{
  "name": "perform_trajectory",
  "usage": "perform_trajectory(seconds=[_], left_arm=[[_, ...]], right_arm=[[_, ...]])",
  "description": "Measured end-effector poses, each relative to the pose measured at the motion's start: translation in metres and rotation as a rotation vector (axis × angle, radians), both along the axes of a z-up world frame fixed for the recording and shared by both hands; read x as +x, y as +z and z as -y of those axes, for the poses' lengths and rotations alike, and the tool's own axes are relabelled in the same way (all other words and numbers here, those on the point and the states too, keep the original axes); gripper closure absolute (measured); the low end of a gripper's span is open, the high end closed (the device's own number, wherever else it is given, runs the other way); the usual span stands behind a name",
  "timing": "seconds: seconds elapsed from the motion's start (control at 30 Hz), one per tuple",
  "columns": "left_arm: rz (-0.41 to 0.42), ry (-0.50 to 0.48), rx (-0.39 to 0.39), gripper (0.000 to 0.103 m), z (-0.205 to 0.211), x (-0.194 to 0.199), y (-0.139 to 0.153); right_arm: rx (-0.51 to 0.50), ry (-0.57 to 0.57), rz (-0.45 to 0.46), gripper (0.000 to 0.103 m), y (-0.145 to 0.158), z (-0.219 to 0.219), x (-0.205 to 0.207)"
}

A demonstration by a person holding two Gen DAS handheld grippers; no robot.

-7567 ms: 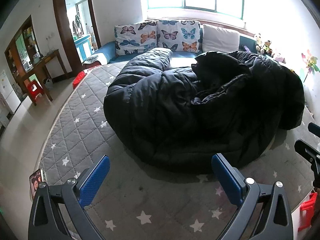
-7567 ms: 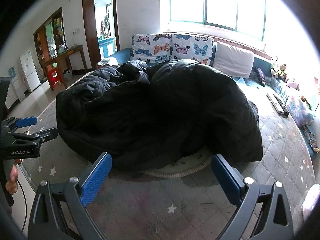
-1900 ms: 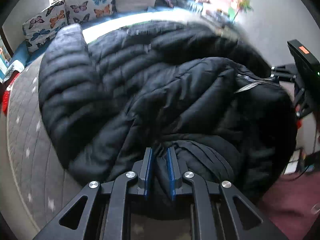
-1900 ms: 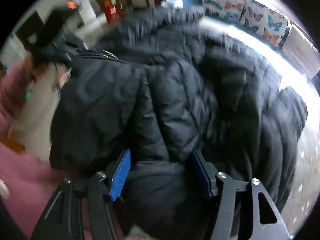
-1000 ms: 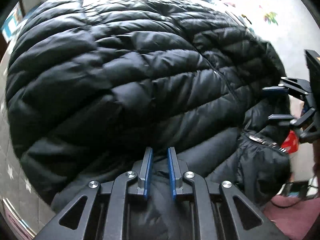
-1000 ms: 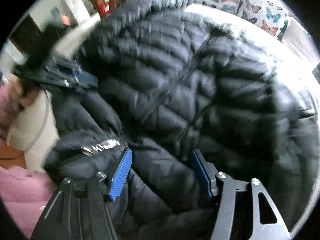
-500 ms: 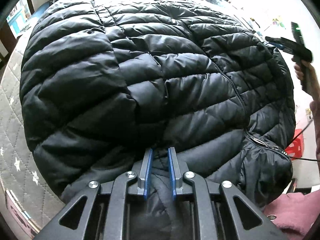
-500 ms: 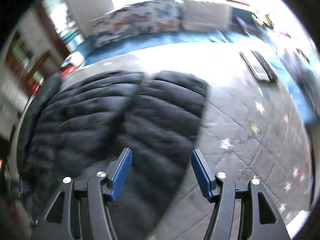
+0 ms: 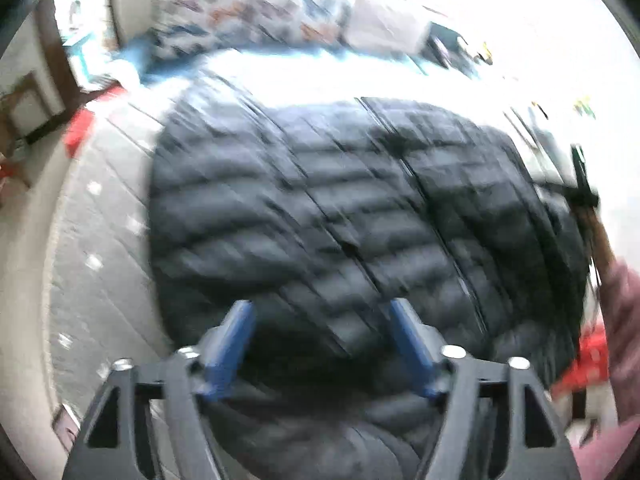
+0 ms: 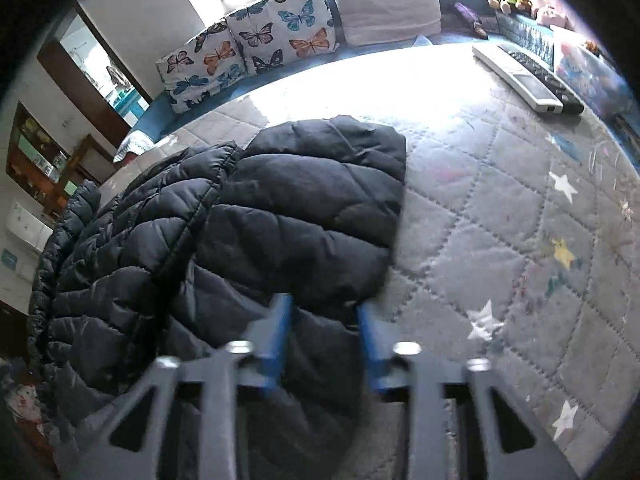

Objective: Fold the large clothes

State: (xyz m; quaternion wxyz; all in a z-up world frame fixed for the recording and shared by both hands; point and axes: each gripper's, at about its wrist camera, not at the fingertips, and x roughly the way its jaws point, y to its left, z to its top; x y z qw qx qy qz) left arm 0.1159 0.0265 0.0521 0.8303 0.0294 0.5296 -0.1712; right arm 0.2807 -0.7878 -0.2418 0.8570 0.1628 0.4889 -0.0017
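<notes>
- The black puffer jacket point(image 10: 248, 240) lies spread on the bed point(image 10: 500, 220), and in your right wrist view it fills the left half, from 9 o'clock round to 12.
- One padded panel of it, probably a sleeve, runs lengthwise from between your right gripper point(image 10: 324, 332) fingers up toward 12 o'clock; its far end lies flat on the quilt.
- Your right fingers have just been closing, with that panel's near end between them. The blue pads point(image 10: 280, 332) look to be pinching the fabric, though blur softens the contact.
- Your left gripper point(image 9: 320, 344) fingers have just been opening and now stand well apart, holding nothing. The jacket's hem lies under and ahead of them, from 10 to 2 o'clock in that blurred view.
- Judged from this, your right hand is the one placed to carry the panel inward, toward 9 o'clock.
- The bed wears a grey quilted cover with stars, bare from 1 to 5 o'clock.
- Two remote controls point(image 10: 528, 76) lie at 1 o'clock, well apart from the jacket.
- Butterfly cushions point(image 10: 256, 40) and a plain pillow point(image 10: 384, 4) line the far edge beneath a bright window.
</notes>
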Motion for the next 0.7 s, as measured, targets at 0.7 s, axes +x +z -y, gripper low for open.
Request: perform_trajectory(seconds=[0.7], left_arm=[[-0.175,0.402,-0.464,0.024,-0.144,0.223,-0.074]], right_arm=[[-0.244,-0.412,-0.083,0.094,0.022,0.13,-0.076]])
